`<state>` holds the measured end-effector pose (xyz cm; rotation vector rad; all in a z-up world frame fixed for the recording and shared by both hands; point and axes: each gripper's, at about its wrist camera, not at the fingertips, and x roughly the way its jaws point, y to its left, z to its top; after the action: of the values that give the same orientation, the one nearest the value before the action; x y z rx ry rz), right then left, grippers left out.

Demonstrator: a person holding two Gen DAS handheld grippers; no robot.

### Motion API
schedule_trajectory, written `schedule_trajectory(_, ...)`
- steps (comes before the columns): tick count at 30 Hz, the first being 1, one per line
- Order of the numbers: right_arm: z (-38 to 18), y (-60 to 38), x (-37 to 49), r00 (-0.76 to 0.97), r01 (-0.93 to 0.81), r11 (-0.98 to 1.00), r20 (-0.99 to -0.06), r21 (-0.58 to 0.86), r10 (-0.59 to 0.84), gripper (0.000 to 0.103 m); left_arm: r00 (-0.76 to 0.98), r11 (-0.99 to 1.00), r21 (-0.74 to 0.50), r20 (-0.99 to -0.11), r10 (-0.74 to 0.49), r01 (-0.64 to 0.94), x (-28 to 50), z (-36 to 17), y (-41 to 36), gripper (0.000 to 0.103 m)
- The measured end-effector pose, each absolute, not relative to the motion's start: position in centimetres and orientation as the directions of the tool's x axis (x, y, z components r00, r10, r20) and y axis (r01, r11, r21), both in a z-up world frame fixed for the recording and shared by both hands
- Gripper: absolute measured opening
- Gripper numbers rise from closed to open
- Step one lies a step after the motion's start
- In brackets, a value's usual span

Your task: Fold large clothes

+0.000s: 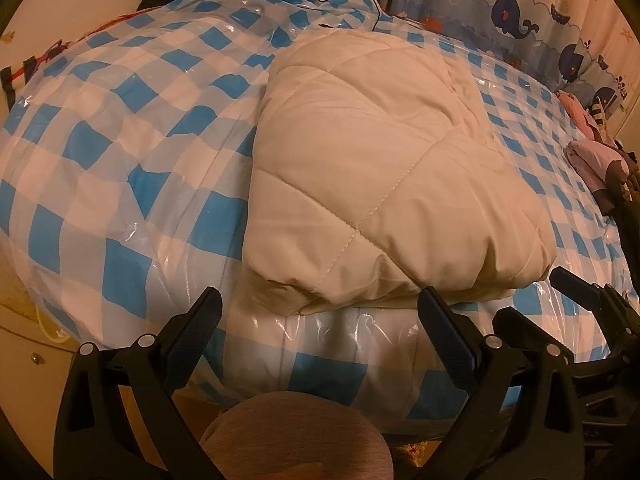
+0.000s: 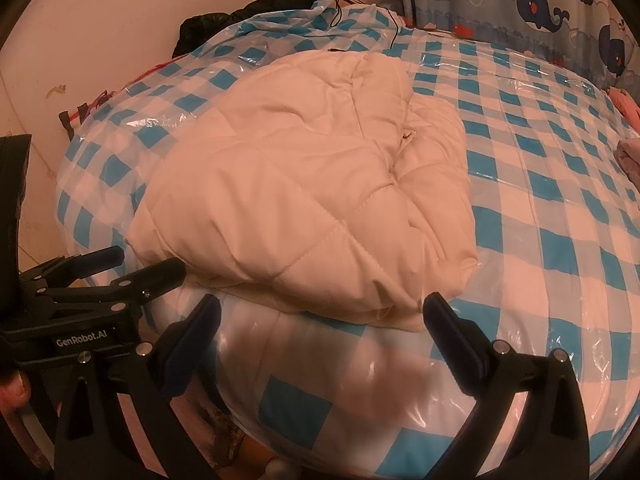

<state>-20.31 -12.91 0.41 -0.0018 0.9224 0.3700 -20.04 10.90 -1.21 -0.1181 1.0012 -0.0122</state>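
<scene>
1 folded quilted jacket (image 1: 384,168), 1 checked sheet (image 1: 120,128), 2 grippers (image 1: 320,320) (image 2: 320,320)

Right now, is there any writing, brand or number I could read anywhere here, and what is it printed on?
"GenRobot.AI": white letters on the black body of the left gripper, seen in the right wrist view.
No readable text on the cream quilted garment, the blue checked plastic cover or the whale-print cloth; that one carries only pictures.

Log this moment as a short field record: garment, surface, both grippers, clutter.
garment: cream quilted coat, folded into a bundle
surface: blue-and-white checked plastic sheet over the bed
left hand-held gripper: open, empty, short of the coat's near edge
right hand-held gripper: open, empty, at the near edge
clutter: black garment at far edge; pink clothes at right
</scene>
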Motion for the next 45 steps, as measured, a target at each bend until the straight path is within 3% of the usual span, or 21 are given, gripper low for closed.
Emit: schedule_trajectory(45,0.4,-13.1,-20.4,0.546,-0.316,0.938,-0.781,0.145,0.305,0.097,0.6,0.996,-0.071,-0.8,-0.024,-0.055,-21.4,0.3,11.4,0.095)
